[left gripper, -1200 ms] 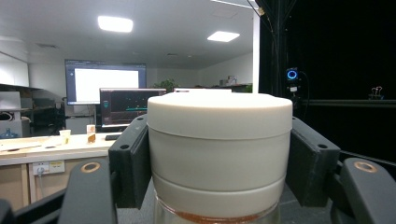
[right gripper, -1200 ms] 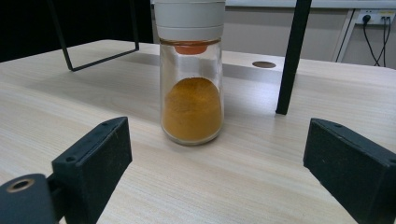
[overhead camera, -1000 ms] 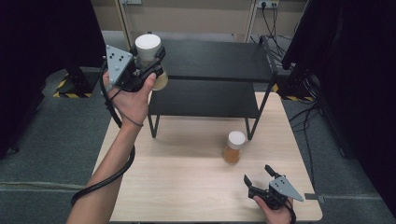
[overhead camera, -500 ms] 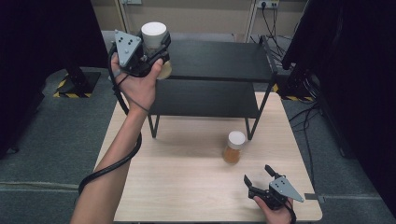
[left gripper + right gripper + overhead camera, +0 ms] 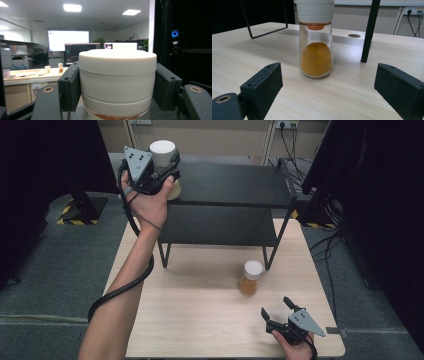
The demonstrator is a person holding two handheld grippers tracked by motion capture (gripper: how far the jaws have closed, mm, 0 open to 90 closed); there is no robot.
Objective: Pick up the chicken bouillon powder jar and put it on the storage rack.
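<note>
We hold our left gripper [image 5: 161,166] raised, jaws clamped; our right gripper [image 5: 276,309] rests low, jaws spread wide

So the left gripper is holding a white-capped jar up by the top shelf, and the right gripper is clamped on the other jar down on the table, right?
Not quite. The right gripper is open, short of the spice jar on the table, as the right gripper view shows. The left gripper does hold its white-capped jar by the top shelf.

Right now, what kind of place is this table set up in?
Probably an office or lab used for recording. Beyond the held jar are a lit wall screen, computer monitors and ceiling light panels; cables run to a wall socket behind the black shelf.
</note>
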